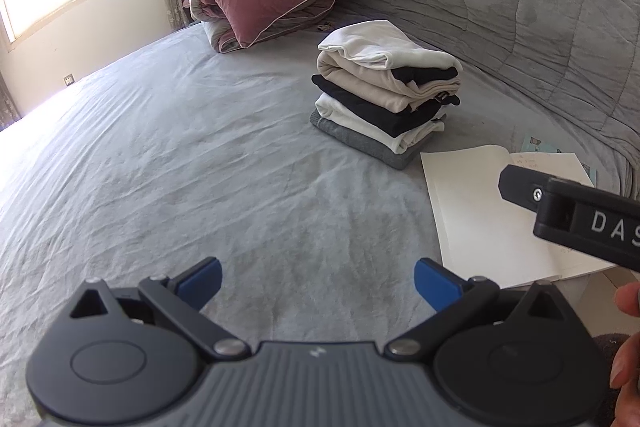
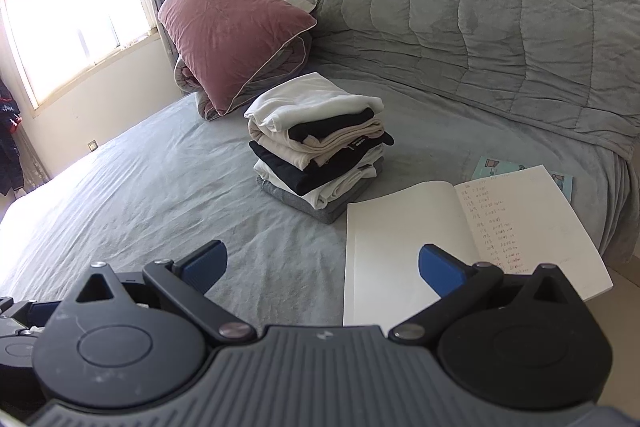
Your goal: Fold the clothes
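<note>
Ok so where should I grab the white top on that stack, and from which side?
Probably take the white top by its rolled front-left edge, coming low from the camera side with the open right gripper. That edge bulges clear of the beige layer beneath, leaving room for a finger.

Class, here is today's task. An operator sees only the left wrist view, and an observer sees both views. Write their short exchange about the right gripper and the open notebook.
Operator: I see only the side of the right gripper. Is it open?
Observer: Yes, its jaws stand wide apart and hold nothing.
Operator: That gripper covers much of the notebook. Is the right page blank?
Observer: No, handwritten lines run down the right page. The left page looks blank.
</note>
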